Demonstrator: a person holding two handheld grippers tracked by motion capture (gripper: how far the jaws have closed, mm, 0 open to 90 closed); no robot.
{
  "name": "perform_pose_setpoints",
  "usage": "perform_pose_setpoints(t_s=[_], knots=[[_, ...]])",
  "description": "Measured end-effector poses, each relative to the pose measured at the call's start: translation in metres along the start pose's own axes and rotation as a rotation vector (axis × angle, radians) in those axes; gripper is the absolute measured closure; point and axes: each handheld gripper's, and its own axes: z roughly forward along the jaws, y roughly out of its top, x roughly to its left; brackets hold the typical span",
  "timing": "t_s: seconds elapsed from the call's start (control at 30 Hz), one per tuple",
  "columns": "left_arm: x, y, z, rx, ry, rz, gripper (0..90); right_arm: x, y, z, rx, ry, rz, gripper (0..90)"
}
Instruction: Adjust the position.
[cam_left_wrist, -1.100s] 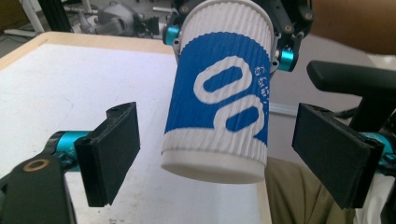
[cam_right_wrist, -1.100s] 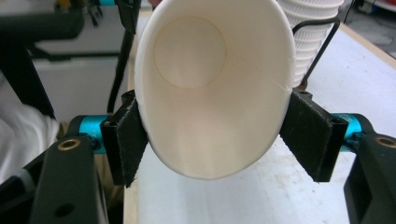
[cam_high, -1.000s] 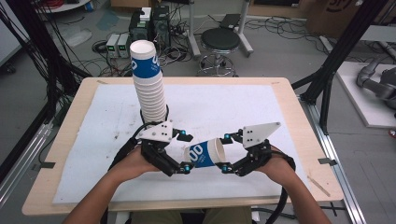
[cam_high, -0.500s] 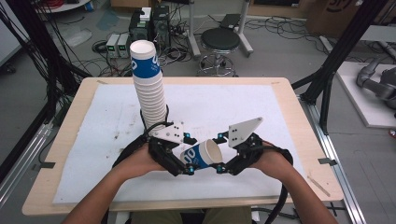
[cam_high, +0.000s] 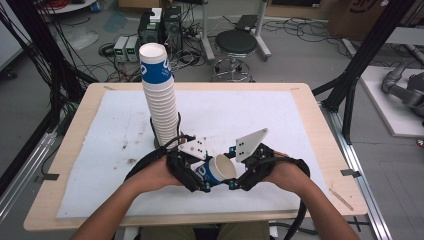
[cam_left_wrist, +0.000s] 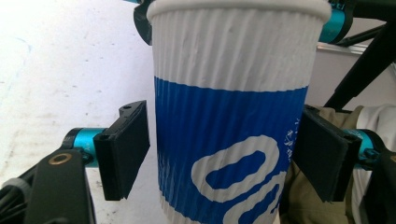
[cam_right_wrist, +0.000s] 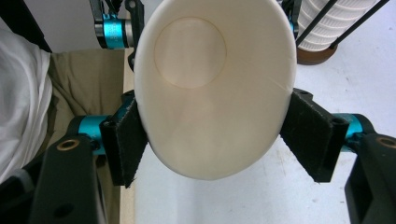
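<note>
Blue-and-white ribbed paper cup (cam_high: 215, 171) hangs tilted above the table's (cam_high: 300, 107) near edge. Right gripper (cam_high: 233, 183) fingers squeeze its rim oval; left gripper (cam_high: 204, 186) fingers flank its body, slightly apart. Stacked cups (cam_high: 159, 97) stand behind; white surface lies open rightward.

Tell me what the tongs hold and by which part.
Both hold one paper cup, lying sideways. The right tongs squeeze its open rim. The left tongs flank its blue body; one pad shows a gap.
</note>
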Motion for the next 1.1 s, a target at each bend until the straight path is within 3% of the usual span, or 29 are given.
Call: perform_pose_setpoints(t_s=[0.4, 0.57, 0.63, 0.73, 0.77, 0.8, 0.87, 0.93, 1.1], knots=[[0.0, -0.001, 0.006, 0.034, -0.023, 0.002, 29.3, 0.001, 0.002, 0.005, 0.038, -0.004, -0.021, 27.4], [0.001, -0.002, 0.004, -0.001, -0.023, 0.005, 27.9, 0.001, 0.002, 0.004, 0.026, -0.001, -0.008, 23.0], [0.002, -0.004, 0.002, -0.042, -0.03, -0.007, 26.9, 0.001, -0.001, 0.003, -0.014, -0.016, 0.004, 20.2], [0.002, -0.007, 0.001, -0.091, -0.037, -0.014, 26.8, 0.0, -0.004, 0.001, -0.095, -0.002, 0.047, 19.7], [0.002, -0.008, 0.001, -0.113, -0.041, -0.017, 26.8, 0.0, -0.005, 0.0, -0.156, 0.009, 0.07, 19.7], [0.002, -0.01, 0.001, -0.128, -0.042, -0.019, 26.8, 0.0, -0.005, 0.0, -0.156, 0.009, 0.07, 19.7], [0.002, -0.013, 0.0, -0.169, -0.04, -0.027, 26.7, -0.001, -0.007, -0.003, -0.21, 0.01, 0.089, 19.6], [0.002, -0.016, 0.0, -0.185, -0.029, -0.034, 26.6, -0.001, -0.009, -0.008, -0.294, -0.004, 0.119, 19.3], [0.003, -0.024, 0.002, -0.219, -0.007, -0.042, 26.6, -0.001, -0.011, -0.016, -0.35, -0.029, 0.132, 19.3]])
